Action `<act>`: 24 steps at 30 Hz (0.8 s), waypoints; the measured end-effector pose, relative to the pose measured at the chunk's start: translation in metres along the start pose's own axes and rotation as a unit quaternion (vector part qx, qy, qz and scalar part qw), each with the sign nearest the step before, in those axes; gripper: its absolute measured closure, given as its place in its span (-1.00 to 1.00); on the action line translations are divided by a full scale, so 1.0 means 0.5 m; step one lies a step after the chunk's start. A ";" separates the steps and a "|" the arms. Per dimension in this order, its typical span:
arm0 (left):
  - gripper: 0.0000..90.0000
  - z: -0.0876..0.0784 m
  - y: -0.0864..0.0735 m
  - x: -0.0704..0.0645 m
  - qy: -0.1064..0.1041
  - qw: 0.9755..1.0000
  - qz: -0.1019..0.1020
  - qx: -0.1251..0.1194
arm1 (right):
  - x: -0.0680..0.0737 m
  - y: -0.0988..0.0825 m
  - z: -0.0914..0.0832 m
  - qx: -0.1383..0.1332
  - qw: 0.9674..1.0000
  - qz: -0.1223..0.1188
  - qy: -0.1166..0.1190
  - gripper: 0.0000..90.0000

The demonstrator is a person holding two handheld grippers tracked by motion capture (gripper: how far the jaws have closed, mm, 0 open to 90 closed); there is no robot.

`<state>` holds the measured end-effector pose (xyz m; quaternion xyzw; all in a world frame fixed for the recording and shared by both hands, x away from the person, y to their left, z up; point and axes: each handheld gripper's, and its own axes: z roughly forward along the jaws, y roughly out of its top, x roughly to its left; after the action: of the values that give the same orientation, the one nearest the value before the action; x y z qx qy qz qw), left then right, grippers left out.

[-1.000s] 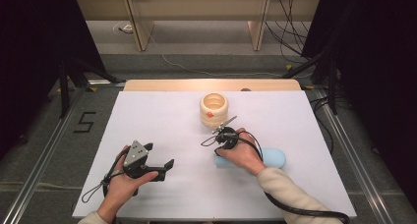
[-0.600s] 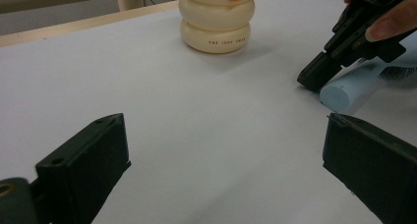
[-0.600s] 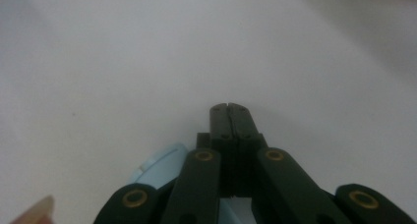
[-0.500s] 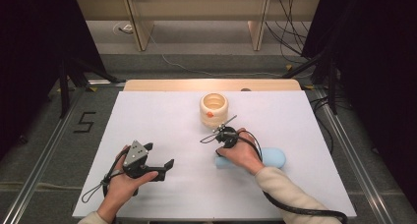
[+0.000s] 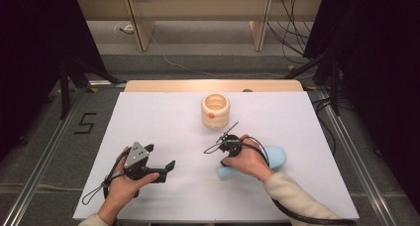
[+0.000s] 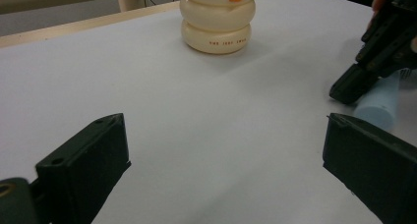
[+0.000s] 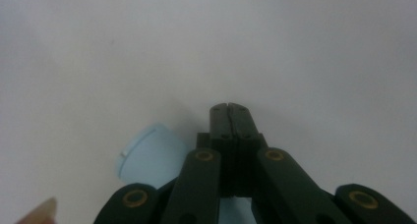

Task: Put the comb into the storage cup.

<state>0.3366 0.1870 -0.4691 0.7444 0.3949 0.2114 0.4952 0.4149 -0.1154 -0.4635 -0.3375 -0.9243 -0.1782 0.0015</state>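
A cream ringed container [image 5: 216, 110] with an orange mark stands upright at the middle back of the white table [image 5: 297, 117]; it also rises ahead in the left gripper view [image 6: 216, 22]. A light blue rounded cylinder [image 5: 273, 158] lies on its side under the person's right hand. My right gripper [image 5: 227, 159] is shut with nothing between its jaws. It points down at the table just beside the cylinder's end [image 7: 147, 157], its tip [image 7: 229, 108] close to the surface. My left gripper [image 5: 159, 156] rests near the front left, open wide [image 6: 223, 150] and empty, facing the container.
The right gripper [image 6: 373, 57] and the blue cylinder [image 6: 381, 103] sit at the right edge of the left gripper view. A wooden strip [image 5: 213, 85] borders the table's far edge. Cables [image 5: 302, 213] trail off the near edge.
The right hand has edged very slightly toward the near side. The left hand, the container and the blue cylinder stay where they were.
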 end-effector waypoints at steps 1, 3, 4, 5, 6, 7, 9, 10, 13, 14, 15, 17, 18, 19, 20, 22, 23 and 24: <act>-0.93 0.000 0.000 0.000 0.000 1.000 0.000 0.000 | 0.002 -0.006 -0.003 0.005 1.000 -0.005 0.003 1.00; -0.93 0.000 0.000 -0.001 0.000 1.000 0.001 0.000 | 0.010 -0.026 -0.011 0.019 1.000 -0.017 0.009 1.00; -0.93 0.000 0.000 -0.001 -0.001 1.000 0.001 0.000 | 0.013 -0.036 -0.015 0.025 0.999 -0.020 0.012 1.00; -0.93 0.000 0.001 -0.001 0.000 1.000 0.001 0.000 | 0.013 -0.036 -0.015 0.025 0.999 -0.020 0.012 1.00; -0.93 0.000 0.001 -0.001 0.000 1.000 0.001 0.000 | 0.017 -0.052 -0.022 0.034 0.999 -0.028 0.017 1.00; -0.93 0.000 0.001 -0.001 0.000 1.000 0.001 0.000 | 0.018 -0.058 -0.024 0.038 0.999 -0.030 0.019 1.00; -0.93 0.000 0.001 -0.001 -0.001 1.000 0.001 0.001 | 0.019 -0.067 -0.027 0.041 0.998 -0.032 0.022 1.00; -0.93 0.001 0.001 -0.001 -0.001 1.000 0.001 0.001 | 0.019 -0.078 -0.031 0.042 0.998 -0.036 0.026 1.00; -0.93 0.001 0.001 -0.002 -0.001 1.000 0.002 0.000 | 0.021 -0.104 -0.041 0.044 0.998 -0.038 0.031 1.00; -0.93 0.001 0.001 -0.002 -0.001 1.000 0.002 0.001 | 0.021 -0.112 -0.044 0.045 0.998 -0.041 0.031 1.00; -0.93 0.001 0.001 -0.002 -0.001 1.000 0.002 0.001 | 0.021 -0.125 -0.049 0.046 0.998 -0.042 0.030 1.00; -0.93 0.001 0.001 -0.002 -0.002 1.000 0.002 0.001 | 0.020 -0.132 -0.052 0.047 0.998 -0.042 0.029 1.00; -0.93 0.001 0.001 -0.002 -0.002 1.000 0.002 0.001 | 0.018 -0.145 -0.056 0.046 0.998 -0.042 0.030 1.00; -0.93 0.002 0.001 -0.002 -0.002 1.000 0.002 0.001 | 0.018 -0.145 -0.056 0.046 0.998 -0.042 0.030 1.00; -0.93 0.002 0.001 -0.002 -0.002 1.000 0.002 0.001 | 0.016 -0.150 -0.059 0.048 0.997 -0.043 0.030 1.00; -0.93 0.002 0.002 -0.002 -0.002 1.000 0.002 0.001 | 0.012 -0.160 -0.064 0.050 0.998 -0.040 0.028 1.00; -0.93 0.002 0.002 -0.002 -0.002 1.000 0.002 0.001 | 0.009 -0.165 -0.066 0.048 0.998 -0.040 0.029 1.00; -0.93 0.002 0.001 -0.002 -0.002 1.000 0.002 0.001 | 0.007 -0.168 -0.067 0.048 0.998 -0.038 0.028 1.00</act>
<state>0.3370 0.1853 -0.4689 0.7457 0.3929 0.2109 0.4950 0.3556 -0.1838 -0.4591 -0.2968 -0.9435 -0.1426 0.0370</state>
